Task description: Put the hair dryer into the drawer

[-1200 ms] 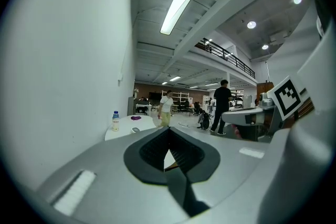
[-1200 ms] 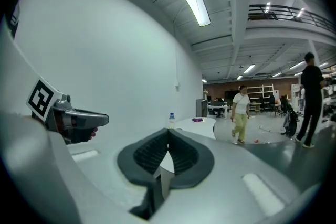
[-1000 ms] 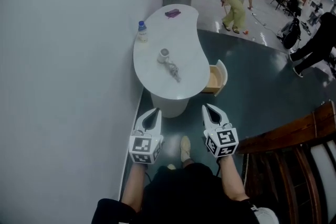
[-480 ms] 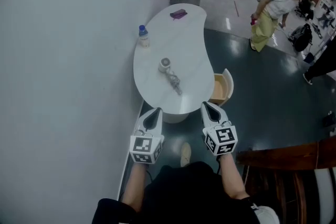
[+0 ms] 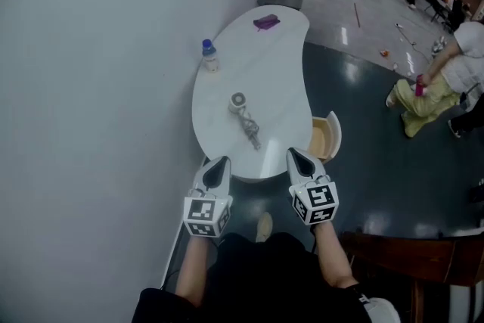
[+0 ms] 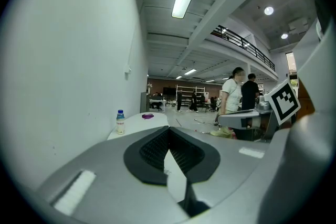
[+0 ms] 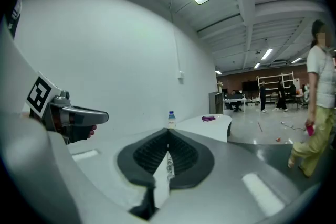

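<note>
Head view, steeply down: small silver-grey hair dryer (image 5: 246, 117) lying on its side near the middle of a white kidney-shaped tabletop (image 5: 283, 64), round nozzle end toward the far side, handle and cord trailing toward the near edge, clear of both tools. Just right of the tabletop's near end, a drawer (image 5: 337, 137) with a white curved front and pale wooden inside, standing open. Farther along the tabletop, on the side by the plain white wall (image 5: 91, 87), a clear plastic bottle with a blue cap (image 5: 209, 55), upright. At the far end, a small purple object (image 5: 266, 22), too small to identify.

Nearer the camera, left tool (image 5: 222, 160) and right tool (image 5: 292, 152) held side by side, level with each other, tips at the tabletop's near edge and well short of the hair dryer. Left gripper view: jaws pressed together along their length, nothing between. Right gripper view: likewise fully closed and empty, bottle and purple object straight ahead beyond the tips.

Lower down, dark glossy floor (image 5: 378, 178), one pale shoe (image 5: 262, 225) between the forearms, a dark wooden chair (image 5: 408, 257) at lower right. Across the room, a person in yellow-green trousers (image 5: 435, 91), bent over.
</note>
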Tool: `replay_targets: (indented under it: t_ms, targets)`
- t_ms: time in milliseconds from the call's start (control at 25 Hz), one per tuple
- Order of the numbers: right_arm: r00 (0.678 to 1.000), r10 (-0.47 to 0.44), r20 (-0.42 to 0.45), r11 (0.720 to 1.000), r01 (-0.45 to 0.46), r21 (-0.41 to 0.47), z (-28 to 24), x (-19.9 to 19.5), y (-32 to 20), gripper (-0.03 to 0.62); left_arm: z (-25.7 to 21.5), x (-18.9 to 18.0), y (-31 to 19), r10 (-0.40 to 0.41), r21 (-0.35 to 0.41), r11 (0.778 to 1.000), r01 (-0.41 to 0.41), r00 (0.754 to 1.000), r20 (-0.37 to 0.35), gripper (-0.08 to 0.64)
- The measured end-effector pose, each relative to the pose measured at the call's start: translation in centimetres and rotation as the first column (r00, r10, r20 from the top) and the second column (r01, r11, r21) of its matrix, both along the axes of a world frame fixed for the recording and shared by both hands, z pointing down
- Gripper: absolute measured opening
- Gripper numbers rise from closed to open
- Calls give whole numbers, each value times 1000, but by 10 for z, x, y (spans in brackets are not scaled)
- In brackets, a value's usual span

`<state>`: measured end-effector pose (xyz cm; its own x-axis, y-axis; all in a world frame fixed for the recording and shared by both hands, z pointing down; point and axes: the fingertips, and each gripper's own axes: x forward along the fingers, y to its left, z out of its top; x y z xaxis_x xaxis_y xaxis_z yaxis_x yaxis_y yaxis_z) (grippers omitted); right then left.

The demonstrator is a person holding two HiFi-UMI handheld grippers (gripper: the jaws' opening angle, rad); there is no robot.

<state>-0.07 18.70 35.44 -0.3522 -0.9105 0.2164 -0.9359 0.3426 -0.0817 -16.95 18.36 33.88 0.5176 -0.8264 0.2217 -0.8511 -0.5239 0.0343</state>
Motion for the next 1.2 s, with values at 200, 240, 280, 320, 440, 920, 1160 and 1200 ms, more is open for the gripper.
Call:
replay_targets:
  t_ms: [200,240,280,320,440,920,1160,1200]
  targets:
    - [999,-39,13,999,39,-22,13,-2,-13,3,11,4,-8,-26,-26,999,27,999,20,8]
    - [999,-45,17,999,46,-27,16,-3,-16,3,13,4,-10,-31,-29,999,32,999,25,8]
    - [998,-51,21,998,51,-33,19,-3,-19,3,15,4,-13,-36,-33,999,37,999,30,8]
    - [998,-55,24,998,56,-40,22,-4,-22,3,17,3,-15,-41,-38,998,42,999,32,8]
    - [997,-68,30,996,69,-56,30,-7,-34,3,22,-1,-24,-56,-53,997,57,998,19,8]
    - [997,-72,13,990,73,-118,54,-24,-99,3,52,-19,-89,-71,-127,989,71,997,1,8]
    - [997,-75,0,983,74,-170,73,-40,-136,3,76,-31,-133,-68,-169,983,66,998,-9,8]
    - [997,-75,-2,982,74,-176,77,-42,-143,3,80,-32,-139,-68,-178,982,65,998,-13,8]
